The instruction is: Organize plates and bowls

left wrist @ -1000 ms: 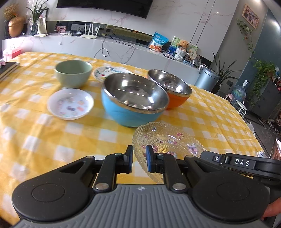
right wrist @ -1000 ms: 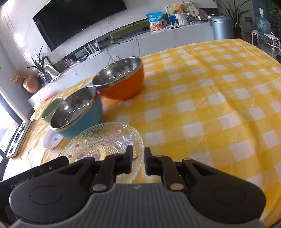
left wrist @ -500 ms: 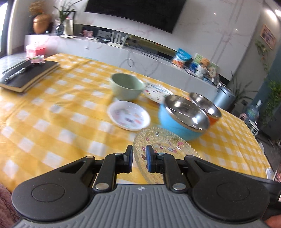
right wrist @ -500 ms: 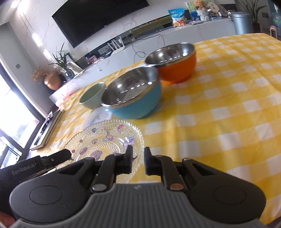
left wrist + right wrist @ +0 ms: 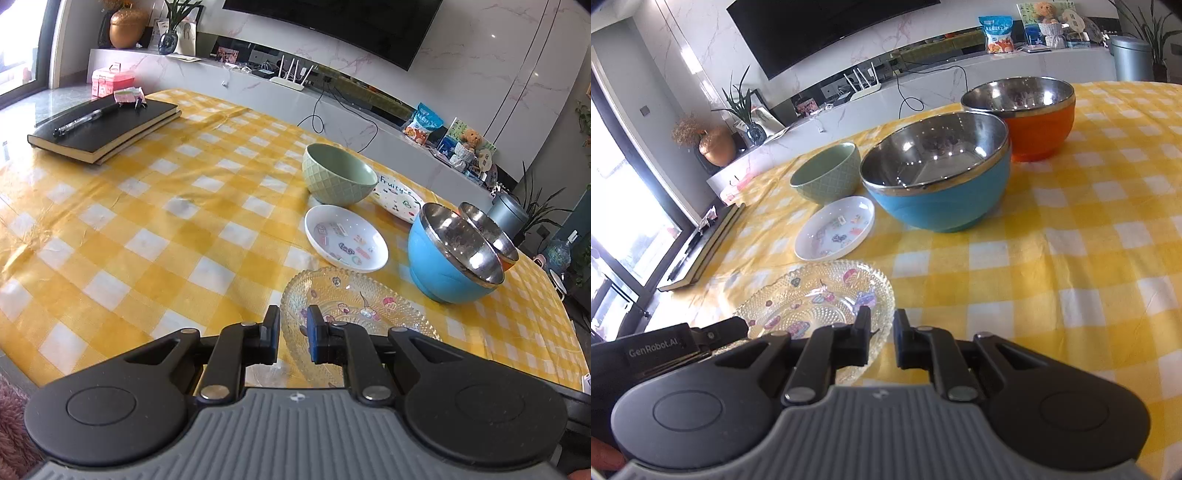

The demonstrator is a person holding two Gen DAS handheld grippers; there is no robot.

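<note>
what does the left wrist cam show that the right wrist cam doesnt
Only the left wrist view shows the "Fruity" plate behind the green bowl, and the pen lying on the black notebook.

Only the right wrist view shows the orange bowl in full, and the left gripper's body at its lower left edge.

Both show the glass plate gripped at opposite rims by the left gripper and right gripper, the small white plate and the blue bowl.

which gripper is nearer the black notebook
Left. The left gripper grips the glass plate's rim on the black notebook's side; the right gripper grips the opposite rim.
</note>
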